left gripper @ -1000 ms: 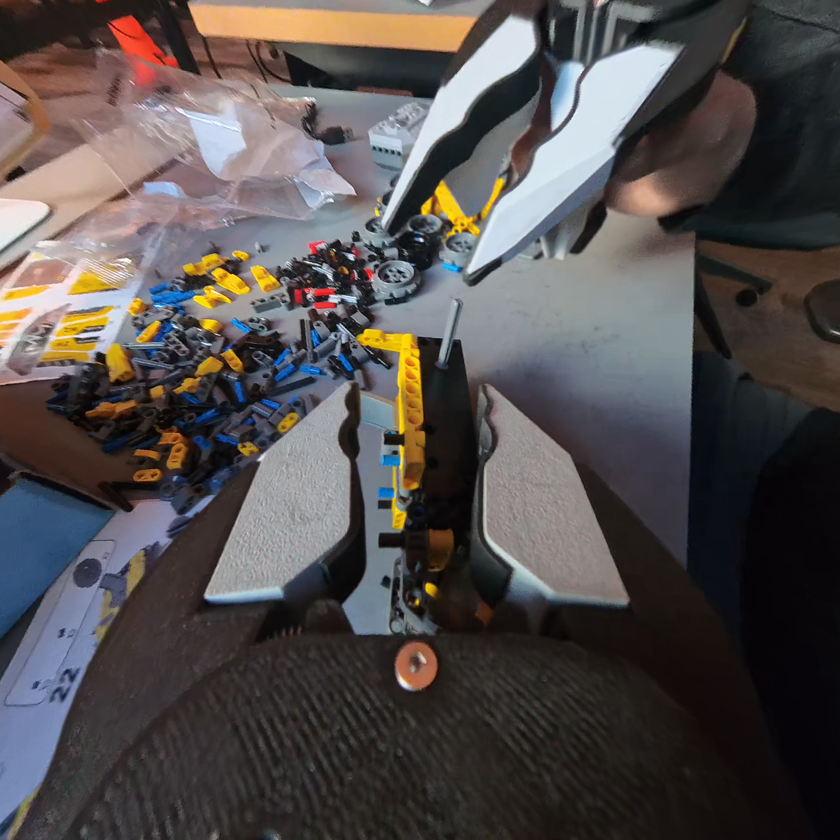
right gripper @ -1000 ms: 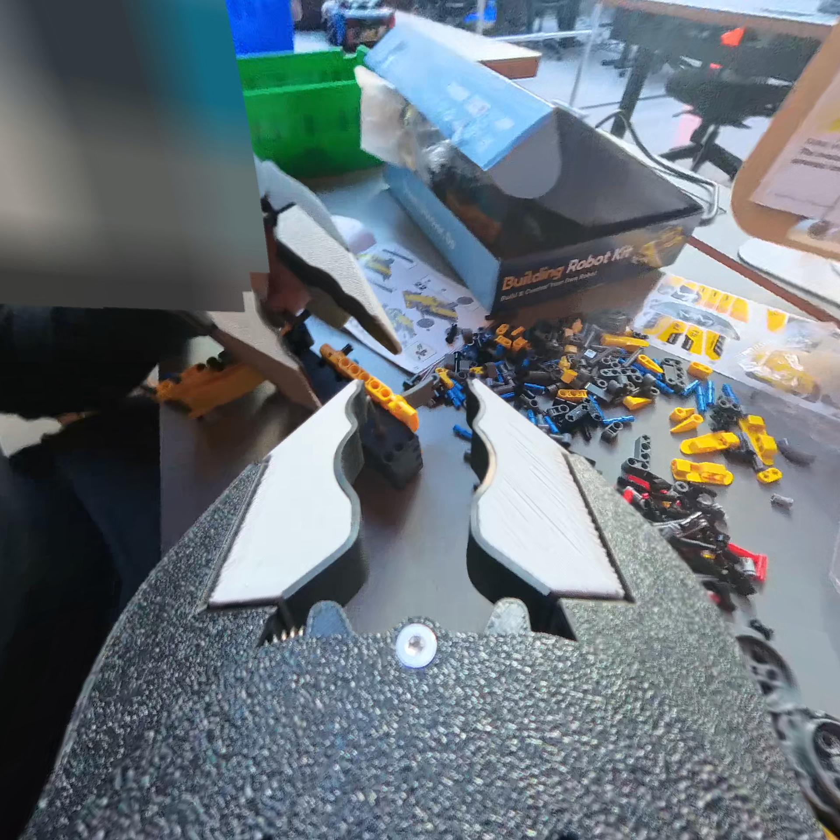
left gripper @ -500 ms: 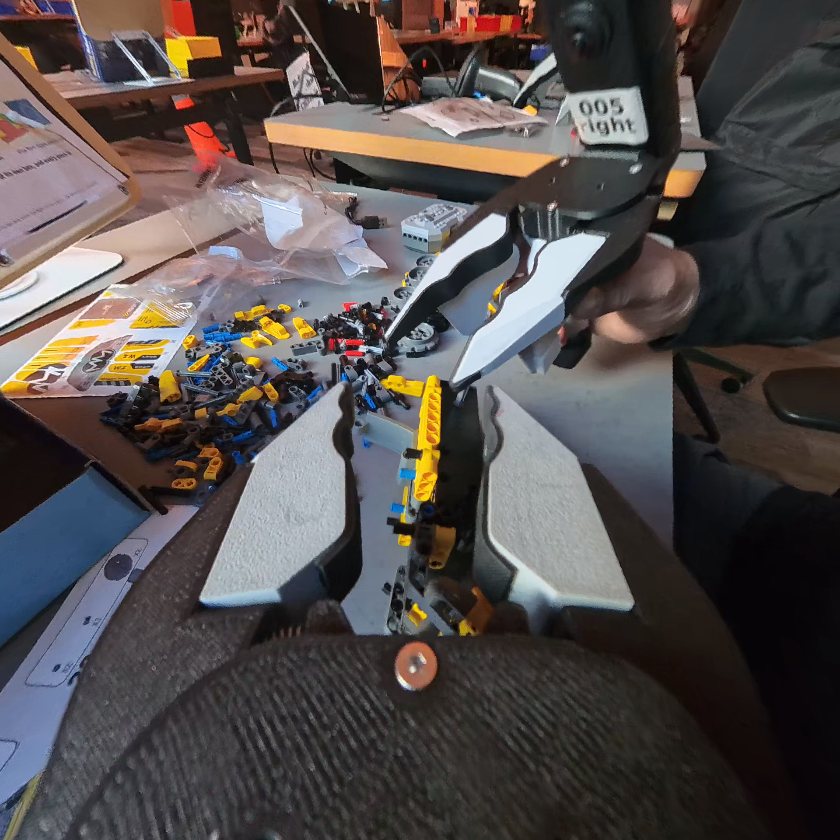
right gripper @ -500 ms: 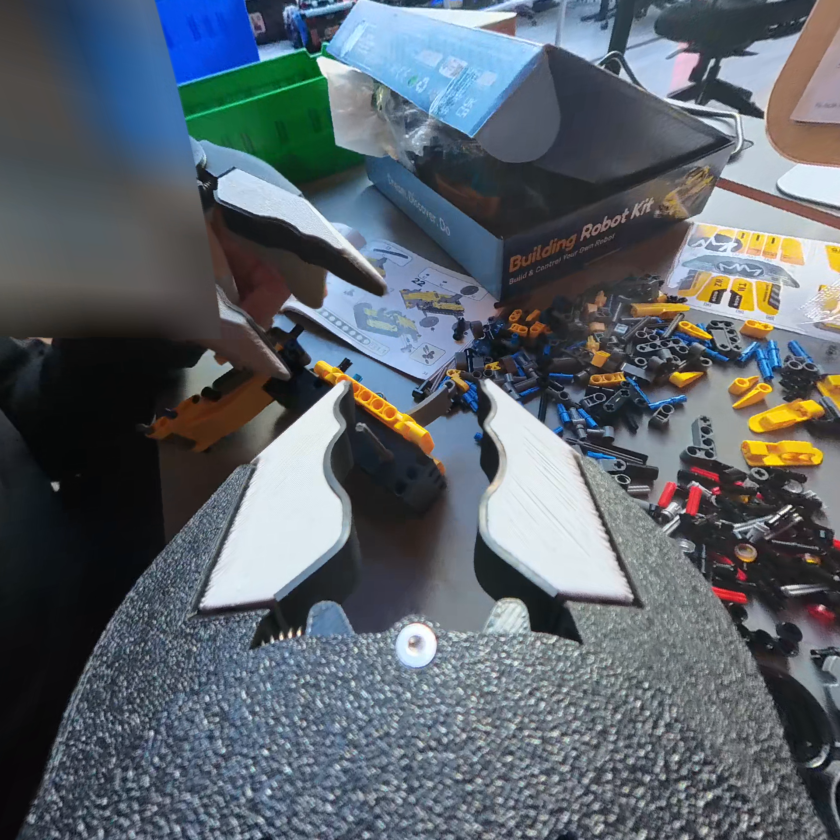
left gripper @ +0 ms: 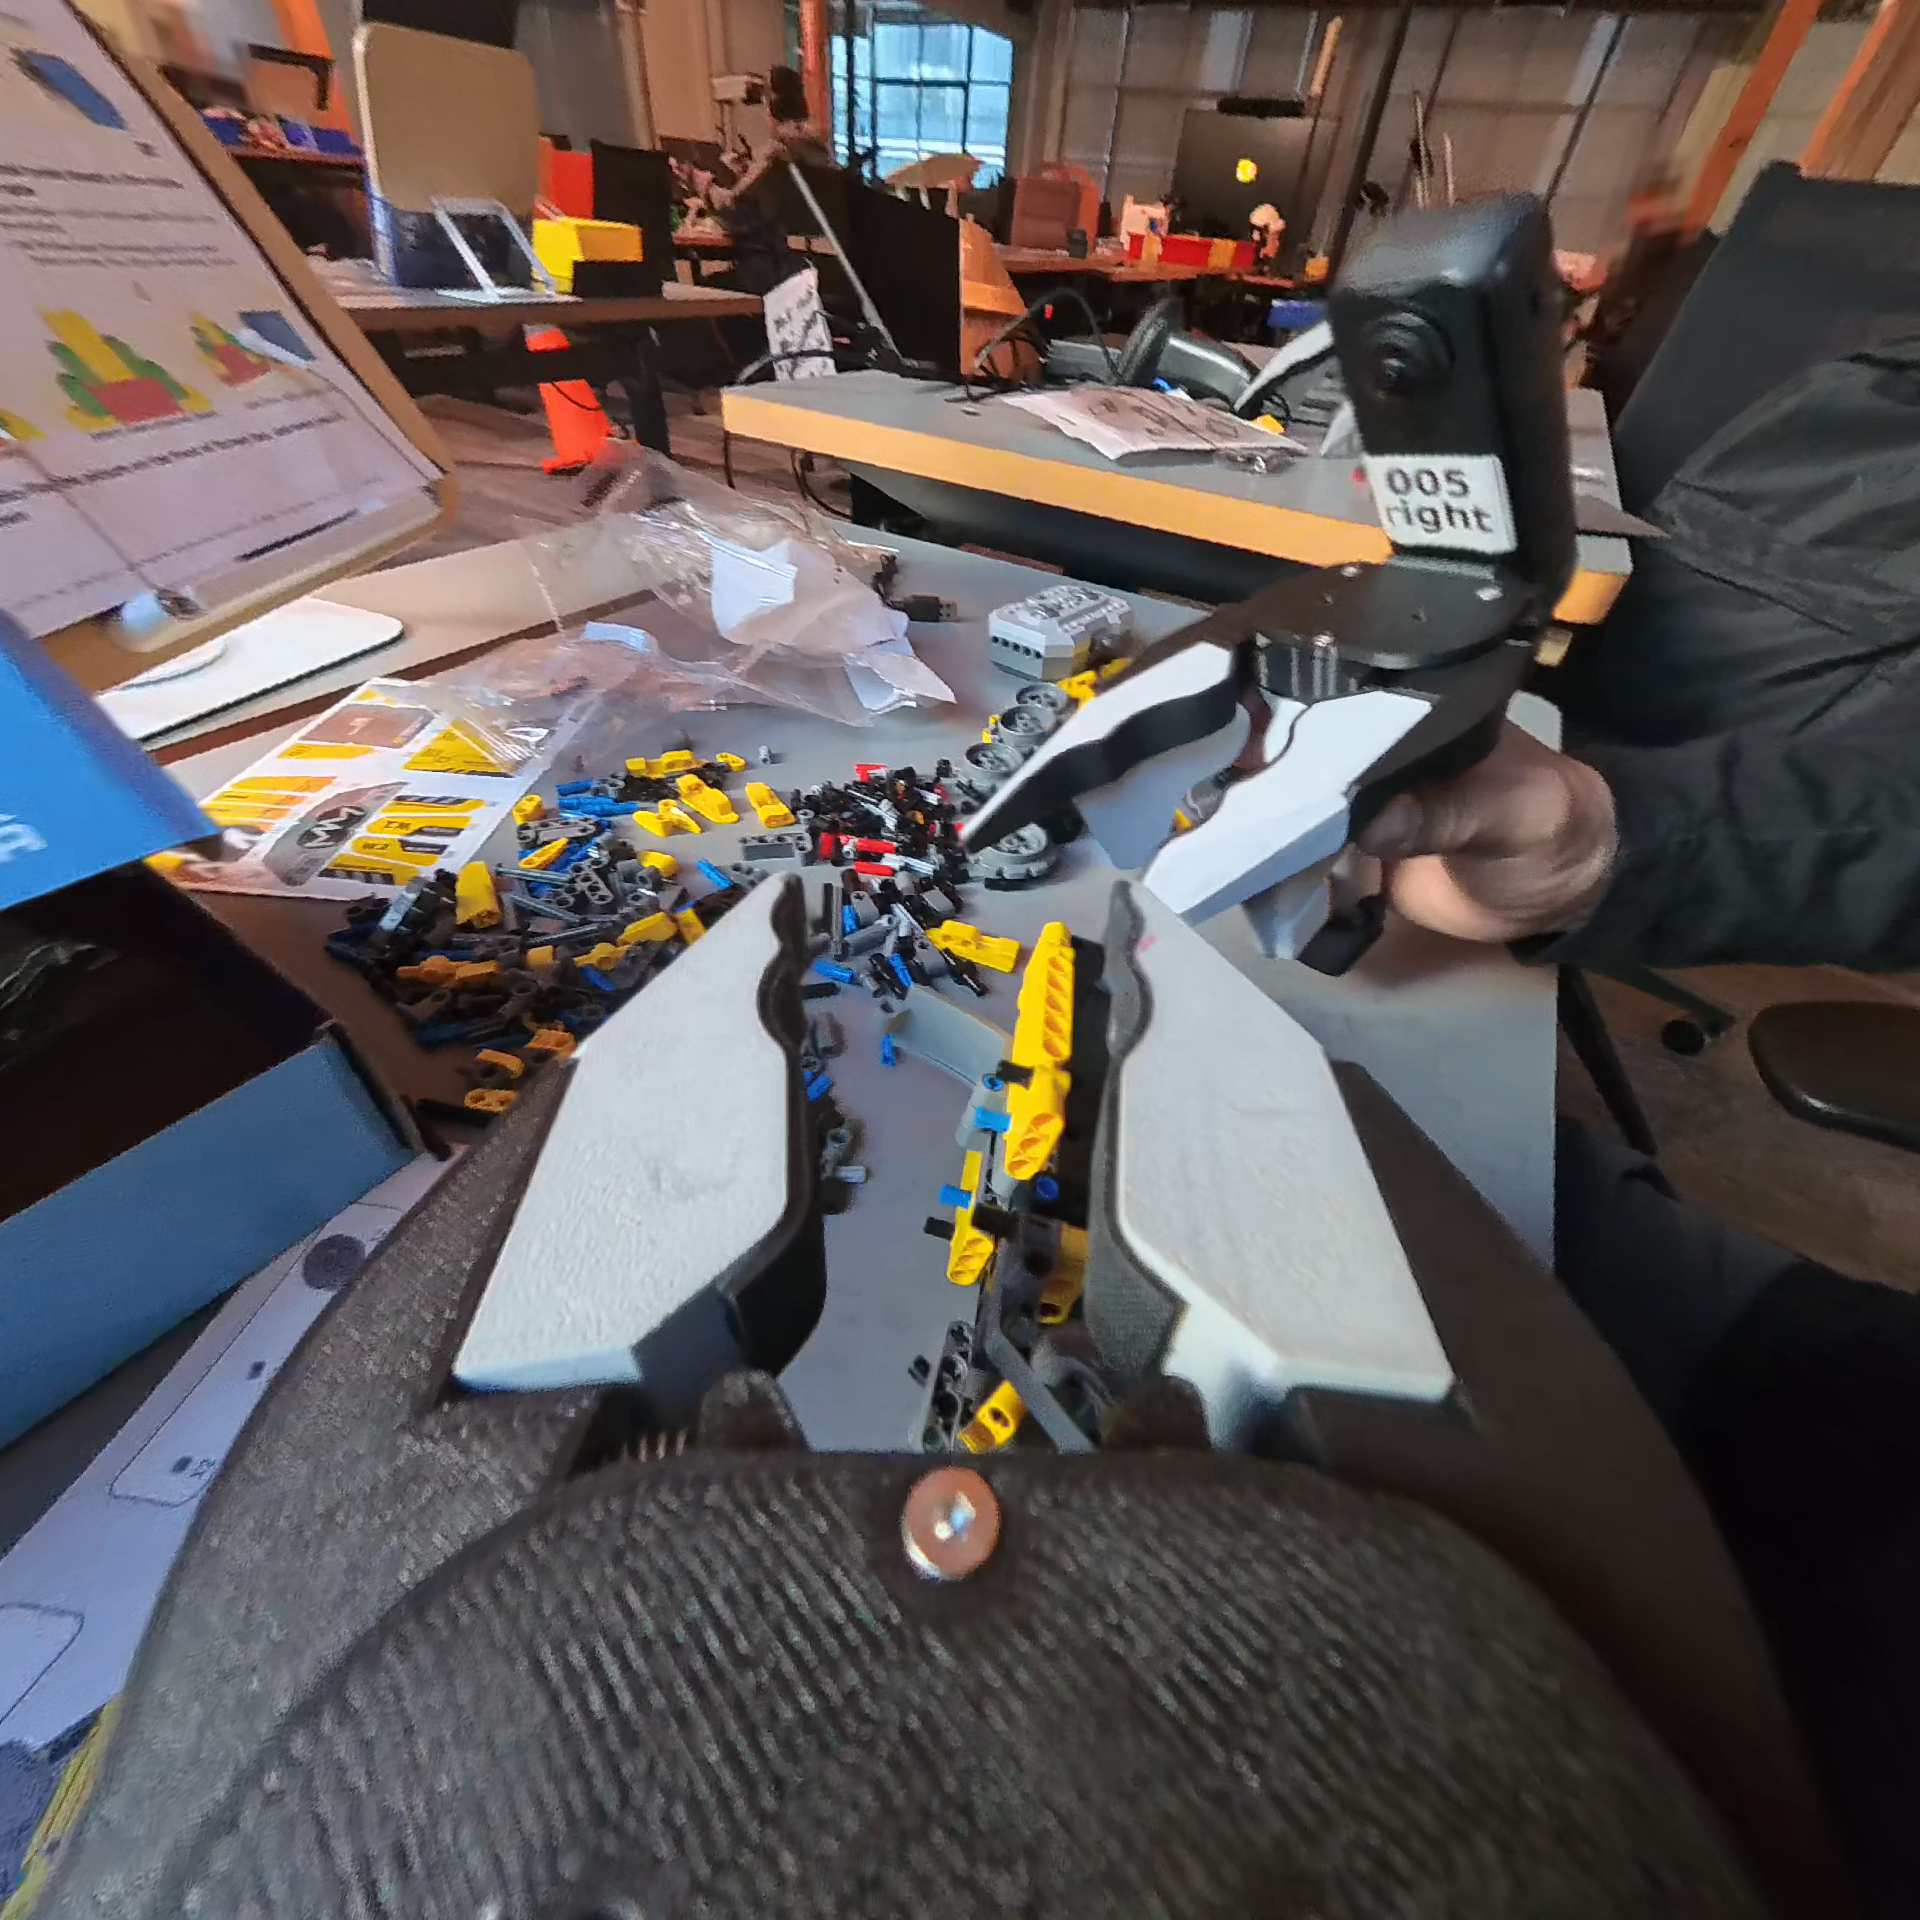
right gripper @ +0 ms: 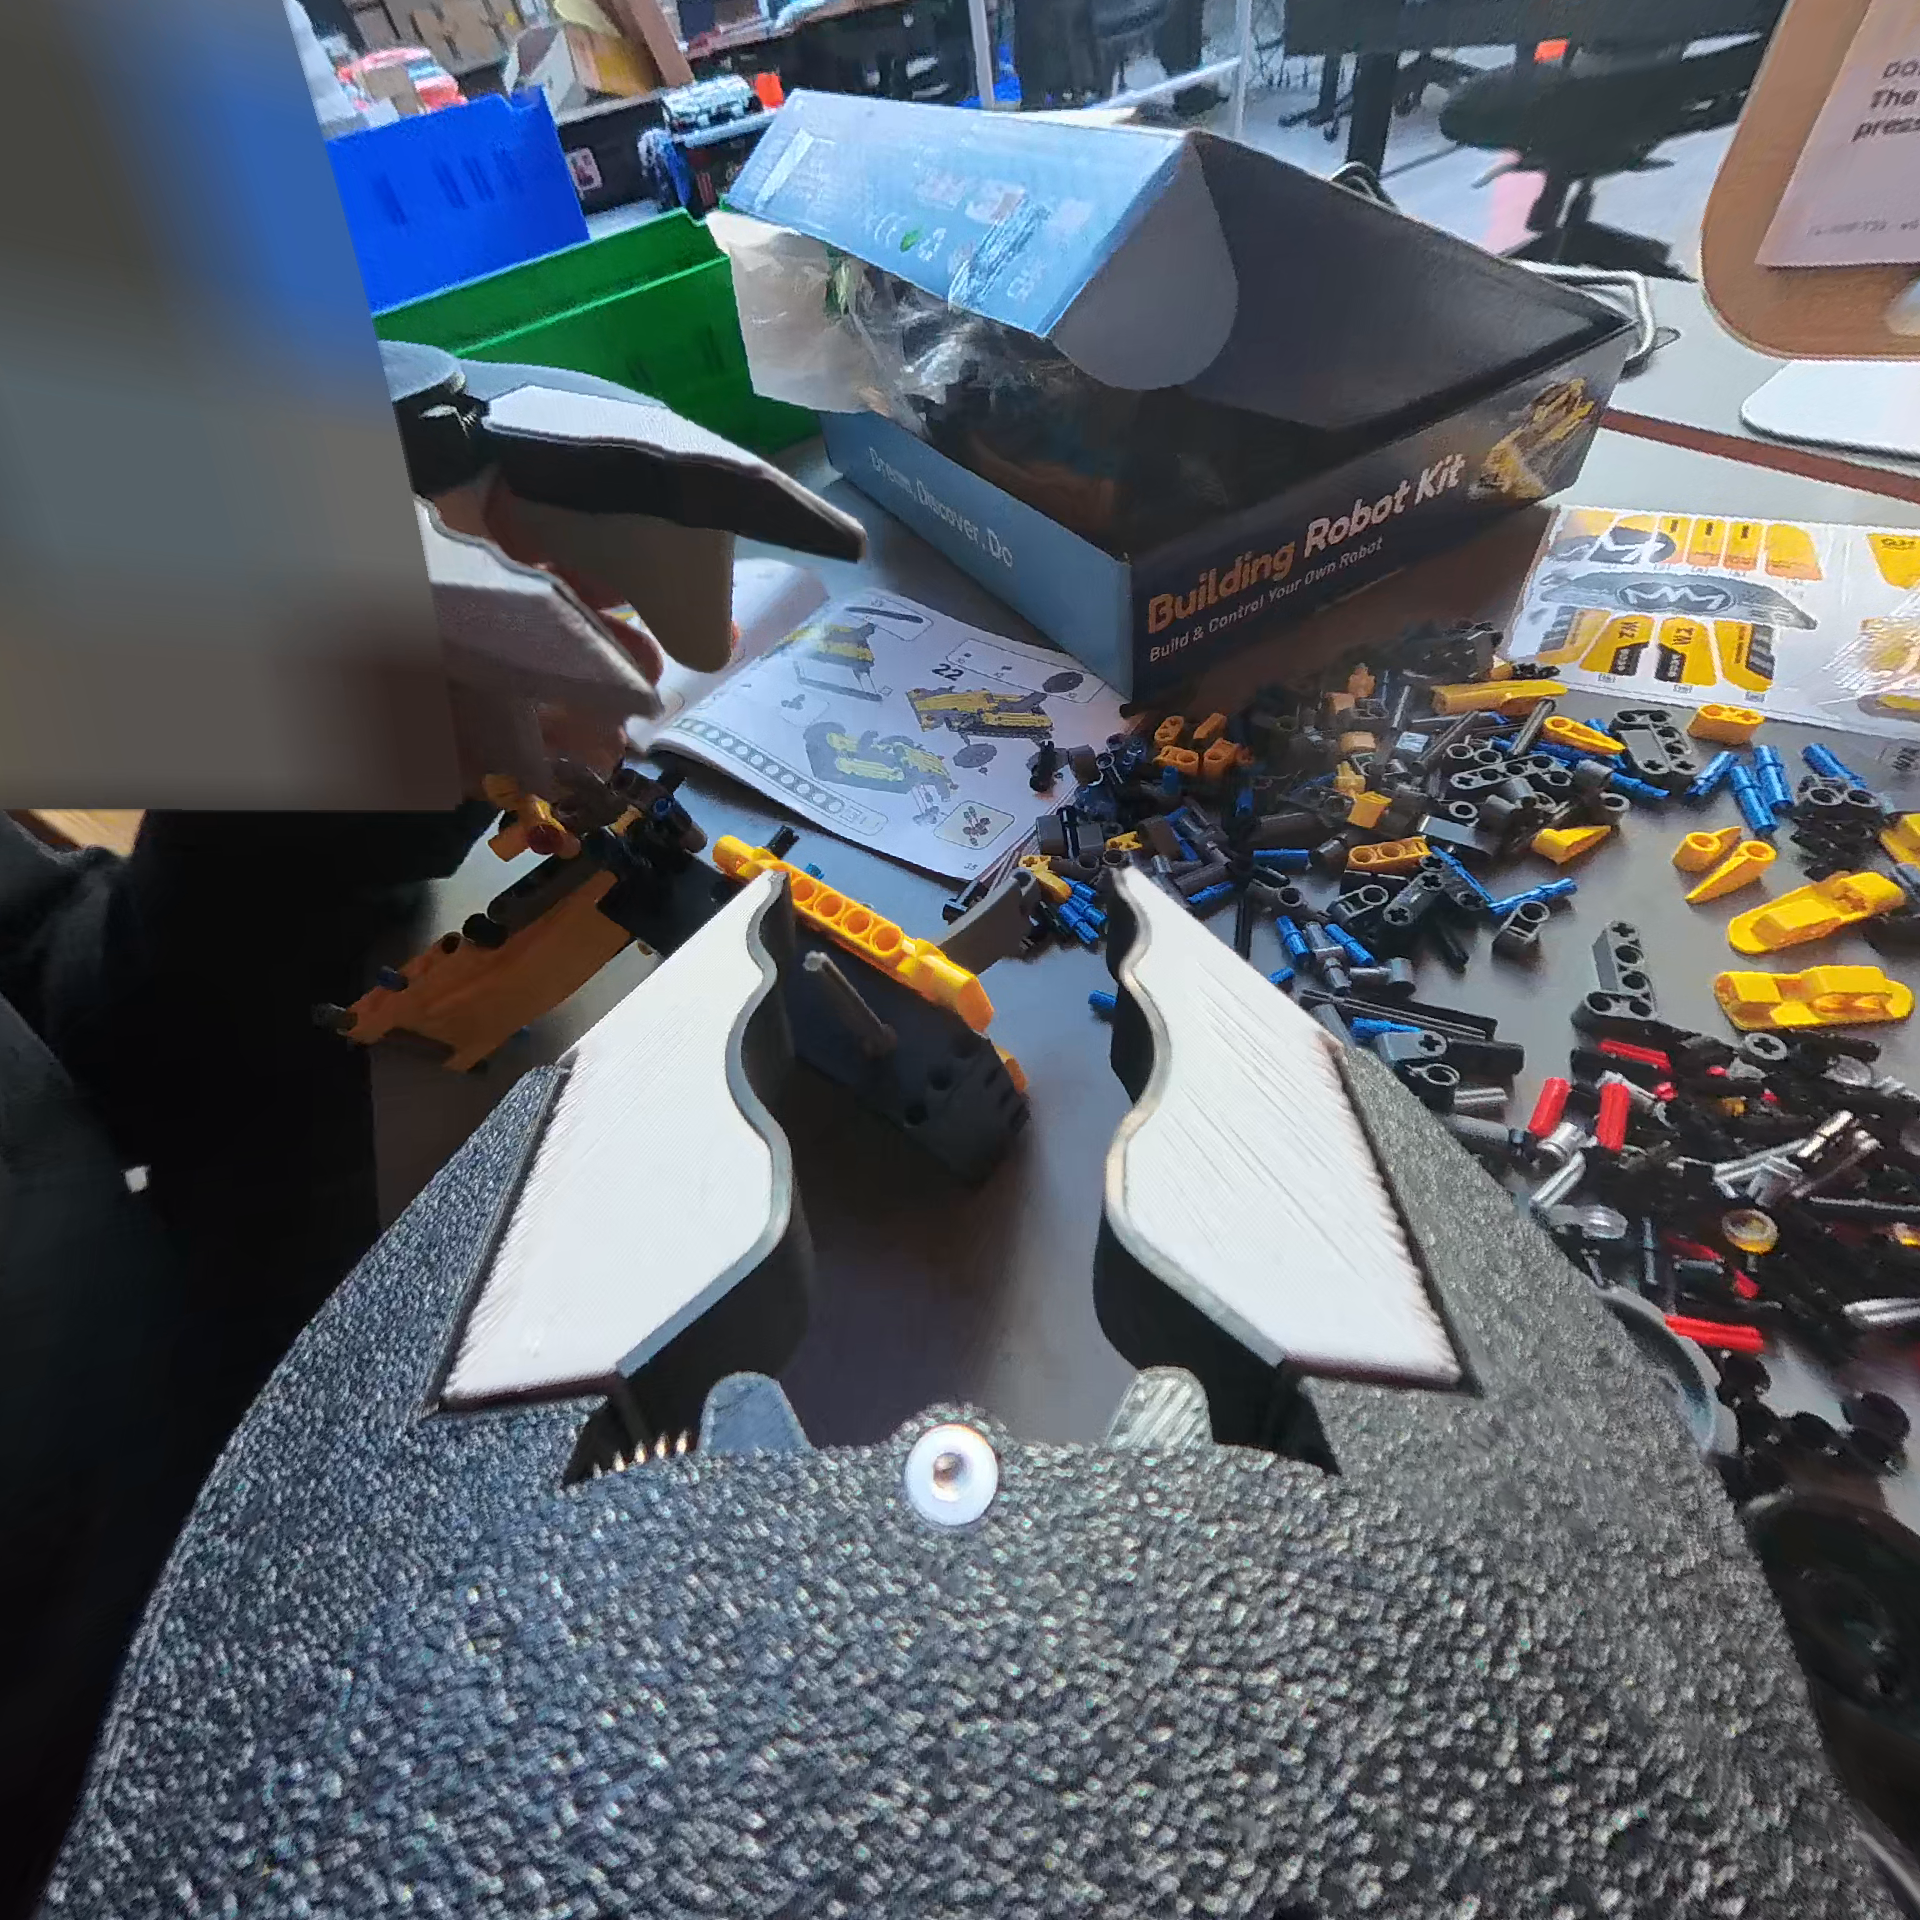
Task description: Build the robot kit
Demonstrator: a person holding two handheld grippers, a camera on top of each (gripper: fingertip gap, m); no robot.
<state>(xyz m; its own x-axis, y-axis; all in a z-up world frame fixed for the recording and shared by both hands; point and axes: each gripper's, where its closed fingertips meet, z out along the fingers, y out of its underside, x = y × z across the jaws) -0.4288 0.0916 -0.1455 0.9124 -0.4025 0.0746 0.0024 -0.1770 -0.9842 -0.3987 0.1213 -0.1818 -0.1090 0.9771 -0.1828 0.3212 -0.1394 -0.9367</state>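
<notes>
My left gripper (left gripper: 951, 935) jaws apart, part-built yellow model (left gripper: 1039, 1049) lower centre between them; right gripper (right gripper: 940, 914) jaws apart, empty; loose parts (right gripper: 1455, 883) unassembled on bench (left gripper: 1403, 1039).

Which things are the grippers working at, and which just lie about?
At the grippers: left gripper, open, flanking the yellow-and-black assembly; right gripper, open, nearby.
Lying about: loose parts, kit box, booklet, sticker sheet, plastic bags.

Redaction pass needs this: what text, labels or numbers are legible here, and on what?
I don't copy out wording; here are the carriers:
White sticker on the camera above the right tongs: legible.
Blue-and-black box, side lettering: legible.
Instruction booklet, step number: legible.
Yellow sticker sheet: small marks.
Propped board, printed sheets: blurred.
</notes>
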